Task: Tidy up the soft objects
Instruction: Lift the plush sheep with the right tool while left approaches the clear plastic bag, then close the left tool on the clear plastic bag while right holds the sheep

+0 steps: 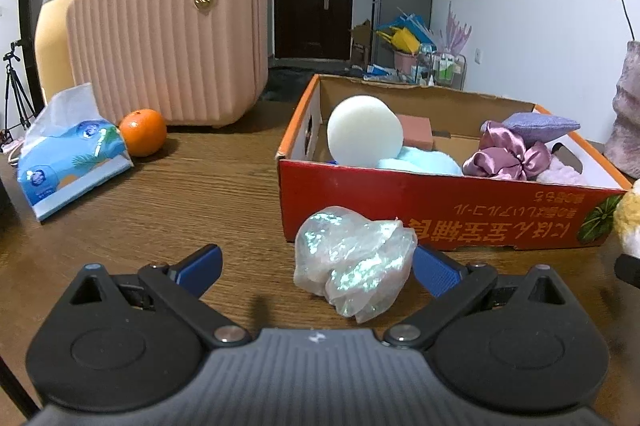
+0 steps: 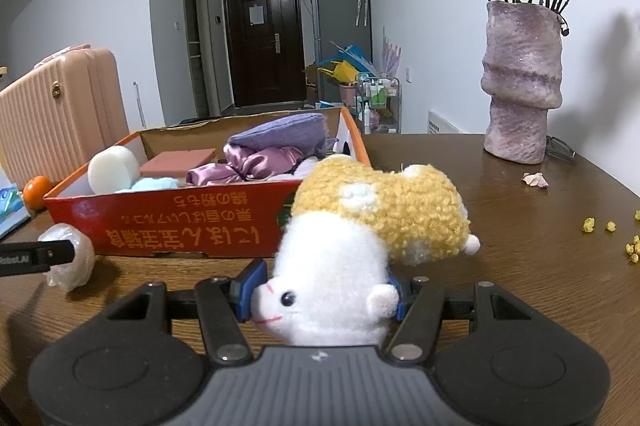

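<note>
An iridescent crinkled soft ball (image 1: 354,262) lies on the wooden table in front of the red cardboard box (image 1: 440,210). My left gripper (image 1: 320,264) is open around it, its right finger touching the ball. The box holds a white sponge disc (image 1: 364,136), a pink block (image 1: 416,130), blue fluff, a purple satin scrunchie (image 1: 506,156) and a lilac pillow (image 1: 540,126). My right gripper (image 2: 324,292) is shut on a white and yellow plush toy (image 2: 360,238), right of the box (image 2: 192,222). The ball also shows in the right wrist view (image 2: 68,258).
A pink ribbed case (image 1: 168,54), an orange (image 1: 143,132) and a blue tissue pack (image 1: 68,166) stand at the left. A purple vase with dried roses (image 2: 520,86) stands at the right. A petal and yellow crumbs (image 2: 612,230) lie on the table.
</note>
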The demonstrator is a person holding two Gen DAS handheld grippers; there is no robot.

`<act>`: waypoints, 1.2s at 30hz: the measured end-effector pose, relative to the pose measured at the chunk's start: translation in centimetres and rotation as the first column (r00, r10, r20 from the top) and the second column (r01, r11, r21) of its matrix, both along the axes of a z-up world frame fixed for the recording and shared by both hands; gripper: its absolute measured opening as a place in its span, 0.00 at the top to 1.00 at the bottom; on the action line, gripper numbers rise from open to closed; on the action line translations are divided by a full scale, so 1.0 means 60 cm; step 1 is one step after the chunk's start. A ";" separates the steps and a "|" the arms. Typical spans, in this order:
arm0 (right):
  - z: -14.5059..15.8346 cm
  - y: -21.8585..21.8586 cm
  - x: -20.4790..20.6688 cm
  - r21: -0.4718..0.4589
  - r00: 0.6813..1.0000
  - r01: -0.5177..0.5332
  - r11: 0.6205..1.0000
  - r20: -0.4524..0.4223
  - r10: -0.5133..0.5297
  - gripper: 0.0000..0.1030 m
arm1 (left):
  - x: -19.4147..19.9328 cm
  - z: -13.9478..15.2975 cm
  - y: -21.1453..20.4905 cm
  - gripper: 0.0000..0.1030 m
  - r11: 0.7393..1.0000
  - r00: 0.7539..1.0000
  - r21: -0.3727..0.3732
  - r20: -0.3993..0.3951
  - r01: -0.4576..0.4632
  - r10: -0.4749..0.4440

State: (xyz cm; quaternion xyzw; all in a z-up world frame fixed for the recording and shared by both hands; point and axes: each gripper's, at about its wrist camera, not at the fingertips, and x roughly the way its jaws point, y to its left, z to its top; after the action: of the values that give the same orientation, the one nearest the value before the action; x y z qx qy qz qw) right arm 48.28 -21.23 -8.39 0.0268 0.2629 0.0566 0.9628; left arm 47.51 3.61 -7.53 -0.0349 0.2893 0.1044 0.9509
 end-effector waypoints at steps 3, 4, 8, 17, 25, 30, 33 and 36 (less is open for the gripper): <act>0.000 -0.007 0.002 0.002 1.000 -0.001 1.000 0.000 0.001 0.43 | 0.016 -0.004 0.001 0.00 1.000 1.000 -0.005 -0.014 0.004 -0.004; 0.000 -0.008 0.002 0.002 1.000 -0.003 1.000 -0.001 0.003 0.43 | 0.021 -0.005 0.001 0.00 1.000 1.000 -0.004 -0.018 0.006 -0.006; -0.002 -0.005 0.002 0.003 1.000 -0.012 1.000 -0.003 0.012 0.43 | 0.038 -0.012 -0.001 0.00 1.000 0.999 0.017 -0.034 0.018 -0.017; -0.004 -0.001 0.002 0.004 1.000 -0.019 1.000 -0.005 0.019 0.43 | 0.073 -0.025 0.012 0.02 0.999 0.996 0.015 -0.081 0.030 -0.029; -0.004 0.002 0.000 0.001 1.000 -0.031 1.000 -0.002 0.031 0.43 | 0.073 -0.026 0.013 0.36 0.999 0.996 0.023 -0.078 0.046 -0.044; -0.003 0.005 -0.002 0.000 0.999 -0.044 0.999 0.001 0.044 0.43 | 0.074 -0.027 0.022 0.53 0.999 0.996 -0.009 -0.087 0.035 -0.036; -0.003 0.007 -0.003 0.000 0.999 -0.051 0.999 0.002 0.051 0.43 | 0.072 -0.025 0.024 0.54 1.000 0.996 -0.010 -0.079 0.029 -0.030; -0.002 0.008 -0.004 -0.001 0.998 -0.058 0.998 0.004 0.058 0.43 | 0.072 -0.025 0.024 0.56 1.000 0.997 -0.004 -0.074 0.027 -0.027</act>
State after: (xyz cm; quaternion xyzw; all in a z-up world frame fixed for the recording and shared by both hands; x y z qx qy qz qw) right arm 48.01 -20.73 -8.53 0.0189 0.2616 0.0844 0.9613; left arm 51.84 5.03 -9.06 -0.0285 0.3251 0.0925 0.9407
